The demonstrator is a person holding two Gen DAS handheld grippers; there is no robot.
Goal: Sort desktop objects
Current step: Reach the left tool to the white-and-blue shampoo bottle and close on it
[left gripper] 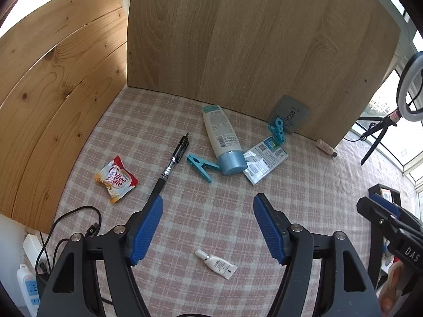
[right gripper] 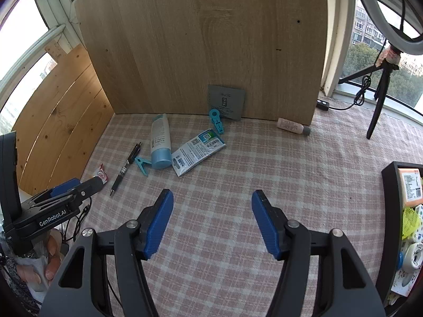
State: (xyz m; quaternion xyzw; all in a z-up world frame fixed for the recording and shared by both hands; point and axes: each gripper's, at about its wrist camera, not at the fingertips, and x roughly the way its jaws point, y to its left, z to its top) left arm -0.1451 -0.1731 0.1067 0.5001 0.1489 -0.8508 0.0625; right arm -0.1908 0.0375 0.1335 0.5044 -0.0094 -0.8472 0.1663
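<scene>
Two ribbed blue claws (left gripper: 208, 225) (right gripper: 212, 223) gape over checked cloth (right gripper: 264, 163).

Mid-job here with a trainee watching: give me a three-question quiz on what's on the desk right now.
1. True or false: the left tool is holding the pen.
2. What touches the blue cap of the lotion bottle? A) snack packet B) clothes peg C) pink bottle
3. Fill in: the small white tube lies below the open ____ tool.

Key
1. False; both it and the right tool are open and empty.
2. B, the clothes peg.
3. Left.
</scene>
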